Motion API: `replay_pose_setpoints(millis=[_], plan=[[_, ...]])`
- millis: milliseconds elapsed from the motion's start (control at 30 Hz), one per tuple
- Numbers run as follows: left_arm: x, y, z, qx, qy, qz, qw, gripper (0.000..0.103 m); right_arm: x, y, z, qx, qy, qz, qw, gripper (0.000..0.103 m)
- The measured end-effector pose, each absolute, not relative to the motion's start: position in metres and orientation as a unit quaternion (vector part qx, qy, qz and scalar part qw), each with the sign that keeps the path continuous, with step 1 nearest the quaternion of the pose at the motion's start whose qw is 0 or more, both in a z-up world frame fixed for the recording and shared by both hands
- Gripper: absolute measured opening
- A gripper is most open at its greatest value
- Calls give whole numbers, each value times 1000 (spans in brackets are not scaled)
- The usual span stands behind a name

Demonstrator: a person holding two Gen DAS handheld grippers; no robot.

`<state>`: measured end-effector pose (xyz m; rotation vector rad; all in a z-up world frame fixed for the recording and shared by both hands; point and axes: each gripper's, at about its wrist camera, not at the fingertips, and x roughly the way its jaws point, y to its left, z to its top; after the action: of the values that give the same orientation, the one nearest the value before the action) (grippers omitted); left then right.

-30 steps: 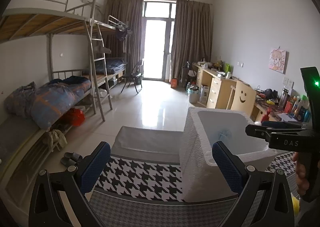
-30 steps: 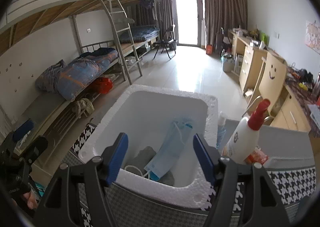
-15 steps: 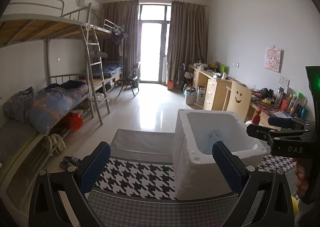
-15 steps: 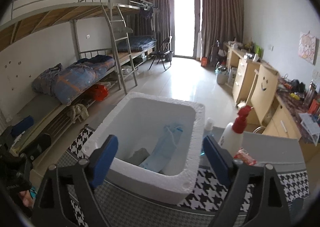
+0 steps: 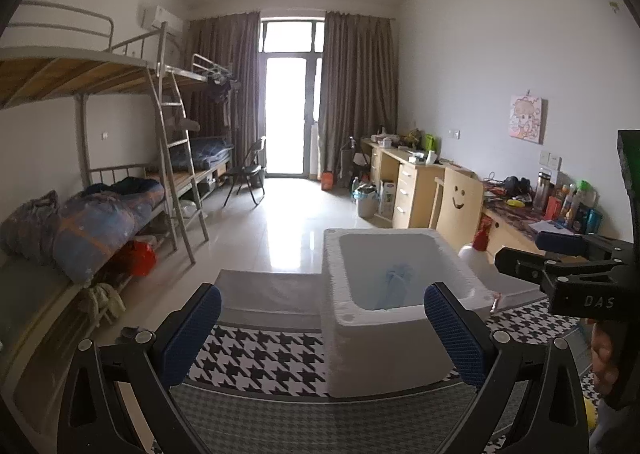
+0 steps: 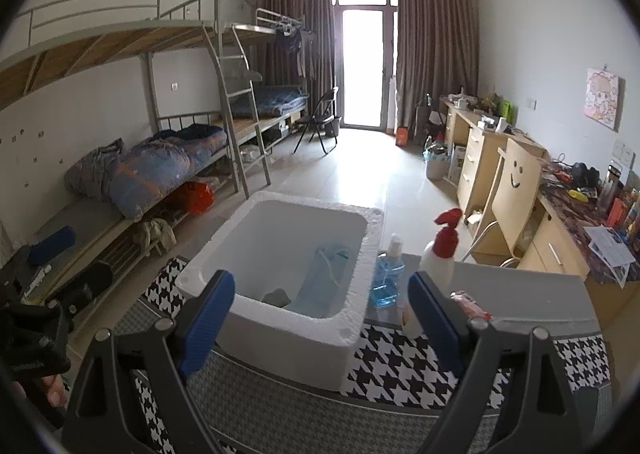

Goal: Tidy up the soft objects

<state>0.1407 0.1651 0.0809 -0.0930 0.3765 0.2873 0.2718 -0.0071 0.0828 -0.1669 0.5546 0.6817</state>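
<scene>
Currently we see the white foam box (image 6: 280,286) on the houndstooth-covered surface (image 6: 404,370), holding a pale blue mask (image 6: 324,286) propped against its right inner wall and a small grey cloth (image 6: 276,297) at the bottom. Right gripper (image 6: 320,318) has just been opening; its fingers stand wide, nothing between them. Left gripper (image 5: 322,330) also spread wide, empty. Blue liquid bottle (image 6: 386,280) and red-capped spray bottle (image 6: 440,254) stand just beside the box.

- At my ten o'clock, a grey metal bunk bed (image 6: 168,102).
- At two, a red-capped white spray bottle (image 6: 440,250) beside a blue-liquid bottle (image 6: 386,278).
</scene>
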Motion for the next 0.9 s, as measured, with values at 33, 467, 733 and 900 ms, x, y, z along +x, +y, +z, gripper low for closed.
replay_pose_setpoints(millis=[33,467,733,900], plan=[[140,162,81,-44,186,140,972,102,270,-11,84,-78,266,330,902,91],[130,135,83,-33,180,114,976,102,242,-42,82,-56,244,319,914,91],[121,118,85,-26,171,95,980,102,229,-63,79,-44,234,317,918,91],[115,108,87,-25,166,83,982,102,224,-73,81,-38,228,315,920,91]])
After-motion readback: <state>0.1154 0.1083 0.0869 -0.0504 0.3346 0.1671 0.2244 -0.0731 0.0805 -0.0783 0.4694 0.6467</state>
